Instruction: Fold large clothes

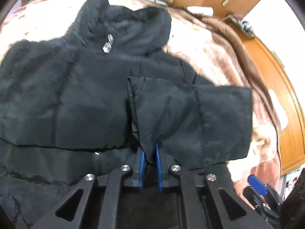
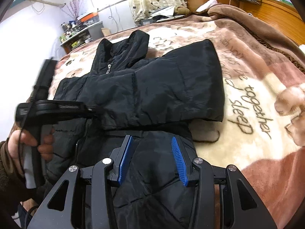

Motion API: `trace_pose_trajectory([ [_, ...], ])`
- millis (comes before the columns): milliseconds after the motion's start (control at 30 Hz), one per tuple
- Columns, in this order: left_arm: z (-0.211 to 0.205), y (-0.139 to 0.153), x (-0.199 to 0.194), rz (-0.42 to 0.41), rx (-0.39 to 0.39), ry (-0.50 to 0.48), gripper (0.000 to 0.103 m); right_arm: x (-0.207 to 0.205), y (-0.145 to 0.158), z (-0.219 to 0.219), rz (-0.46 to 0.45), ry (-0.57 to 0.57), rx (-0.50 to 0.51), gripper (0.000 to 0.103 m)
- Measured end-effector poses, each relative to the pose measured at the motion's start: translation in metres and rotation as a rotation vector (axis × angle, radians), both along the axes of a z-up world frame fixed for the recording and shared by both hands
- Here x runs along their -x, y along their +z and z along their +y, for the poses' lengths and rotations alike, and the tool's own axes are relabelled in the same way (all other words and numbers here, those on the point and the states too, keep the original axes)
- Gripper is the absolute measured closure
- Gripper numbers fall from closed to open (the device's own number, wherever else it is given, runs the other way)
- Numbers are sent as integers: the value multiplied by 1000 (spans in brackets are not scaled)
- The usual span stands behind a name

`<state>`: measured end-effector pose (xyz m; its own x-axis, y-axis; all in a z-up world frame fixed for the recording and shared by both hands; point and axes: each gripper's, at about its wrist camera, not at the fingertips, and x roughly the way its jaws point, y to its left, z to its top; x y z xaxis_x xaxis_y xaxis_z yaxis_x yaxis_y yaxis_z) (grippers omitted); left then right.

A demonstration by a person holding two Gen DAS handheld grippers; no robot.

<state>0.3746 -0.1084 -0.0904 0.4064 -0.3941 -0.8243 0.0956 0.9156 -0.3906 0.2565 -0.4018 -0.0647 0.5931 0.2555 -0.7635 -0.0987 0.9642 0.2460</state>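
The black jacket (image 2: 144, 87) lies on the blanket (image 2: 257, 99) on the bed, with its collar far from the person and its bottom edge close. Both sleeves are folded across the chest.

On the left, the left gripper (image 1: 150, 153) has its blue pads squeezed narrow on a pinch of the sleeve (image 1: 190, 114). This sleeve stretches out sideways to the right of the fingers.

On the right, the right gripper (image 2: 152, 143) is about half open, with nothing pinched. It hangs over the jacket's lower part, so the bottom edge is nearest to this one. The jacket's long way runs from near to far.
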Motion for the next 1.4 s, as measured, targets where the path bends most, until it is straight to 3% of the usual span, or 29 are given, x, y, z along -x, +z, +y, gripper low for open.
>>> trace_pose_trajectory([
  [133,27,41,2,-101,50,28,94,0,6,1,-16,-9,1,60],
  [300,58,88,0,-217,56,61,94,-5,17,13,-44,6,0,59],
  [467,96,107,-2,-279,-9,123,94,-13,24,29,-62,28,3,59],
  [633,130,82,-9,-212,-15,163,94,-27,24,42,-71,25,16,59],
  [867,168,52,-10,-200,-90,243,94,-50,22,48,-67,-6,24,59],
  [967,176,43,-18,-196,-159,288,94,-64,19,56,-64,-13,51,59],
  [1067,175,36,-19,-174,-100,245,94,-78,14,64,-54,7,66,60],
  [1200,150,36,-17,-206,-167,145,93,-96,6,68,-39,8,109,60],
  [1233,143,36,-16,-210,-167,127,91,-99,3,69,-38,4,119,59],
  [1333,123,27,-19,-202,-172,63,68,-109,-8,70,-6,4,126,59],
  [1400,112,15,-24,-168,-188,43,66,-117,-20,72,32,8,123,59],
])
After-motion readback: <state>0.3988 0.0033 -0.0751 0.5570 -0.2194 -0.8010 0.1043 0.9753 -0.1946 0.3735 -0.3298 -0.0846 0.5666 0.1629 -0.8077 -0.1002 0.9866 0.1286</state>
